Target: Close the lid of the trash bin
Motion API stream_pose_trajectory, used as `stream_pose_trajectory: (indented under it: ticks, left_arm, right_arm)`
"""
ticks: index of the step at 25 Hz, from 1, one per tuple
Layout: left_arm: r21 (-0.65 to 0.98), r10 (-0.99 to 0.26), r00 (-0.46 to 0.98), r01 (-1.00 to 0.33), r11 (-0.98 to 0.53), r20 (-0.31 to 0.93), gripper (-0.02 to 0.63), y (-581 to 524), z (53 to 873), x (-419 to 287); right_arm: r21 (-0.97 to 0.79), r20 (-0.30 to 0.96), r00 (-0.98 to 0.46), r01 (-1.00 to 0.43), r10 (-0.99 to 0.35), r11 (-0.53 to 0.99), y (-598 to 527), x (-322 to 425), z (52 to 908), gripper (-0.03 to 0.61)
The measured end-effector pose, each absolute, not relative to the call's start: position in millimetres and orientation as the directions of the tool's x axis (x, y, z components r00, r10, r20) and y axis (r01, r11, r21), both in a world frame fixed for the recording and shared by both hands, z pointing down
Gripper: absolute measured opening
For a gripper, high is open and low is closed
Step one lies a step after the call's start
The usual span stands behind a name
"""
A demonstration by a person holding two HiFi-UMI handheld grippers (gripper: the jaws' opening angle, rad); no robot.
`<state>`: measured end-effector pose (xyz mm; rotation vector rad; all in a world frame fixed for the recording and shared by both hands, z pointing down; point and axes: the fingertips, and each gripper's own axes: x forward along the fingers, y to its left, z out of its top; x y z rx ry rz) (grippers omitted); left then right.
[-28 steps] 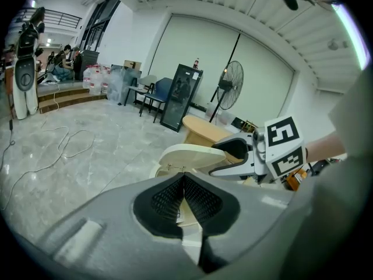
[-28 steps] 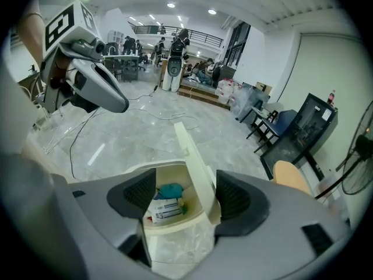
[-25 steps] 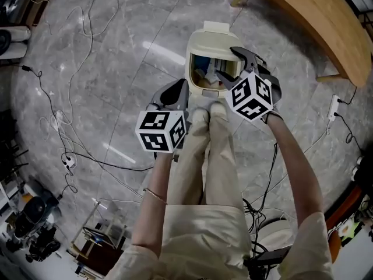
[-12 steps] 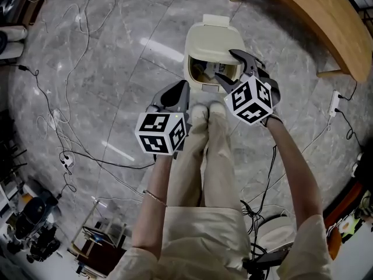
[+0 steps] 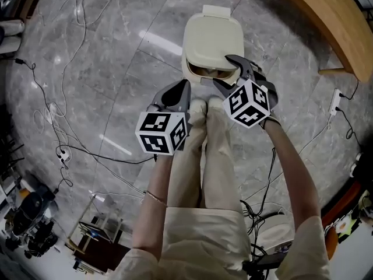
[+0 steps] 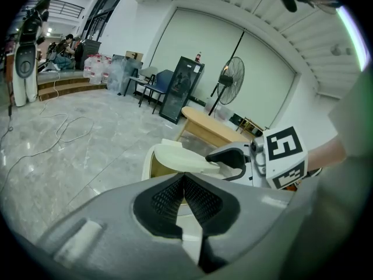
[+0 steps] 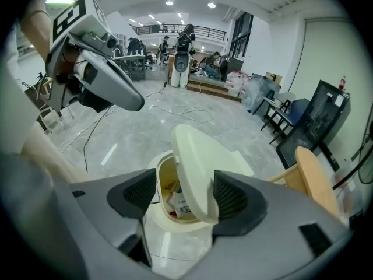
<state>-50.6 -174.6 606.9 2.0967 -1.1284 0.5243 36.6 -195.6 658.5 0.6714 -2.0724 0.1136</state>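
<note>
The cream trash bin (image 5: 192, 69) stands on the floor in front of the person's shoes. Its lid (image 5: 213, 37) is tilted low, leaving a narrow gap at the near rim. My right gripper (image 5: 223, 70) is open at the lid's near right edge, one finger above the lid. In the right gripper view the lid (image 7: 201, 168) lies between the open jaws of that gripper (image 7: 178, 194), against the right pad (image 7: 230, 194), with trash (image 7: 178, 206) showing inside. My left gripper (image 5: 182, 92) hangs shut to the bin's left, holding nothing; its pads (image 6: 195, 200) meet.
Loose cables (image 5: 64, 115) snake over the grey marble floor to the left. A curved wooden bench (image 5: 326, 22) stands at the back right, with a power strip (image 5: 335, 105) near it. The person's shoes (image 5: 207, 105) are right before the bin.
The lid has swung down from about half open to almost flat on the bin. My right gripper has moved along with its near edge. The left gripper has stayed put.
</note>
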Motion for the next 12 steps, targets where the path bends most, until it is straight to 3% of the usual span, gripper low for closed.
stream_pose_trajectory:
  ticks: [12]
  left_arm:
    - [0.394,-0.549,0.549,-0.836,-0.382,0.630,0.023,-167.1,628.1,-45.4]
  right_arm:
    - [0.108,0.826,-0.440,-0.492,-0.353,0.864,-175.4,30.7,692.7,0.305]
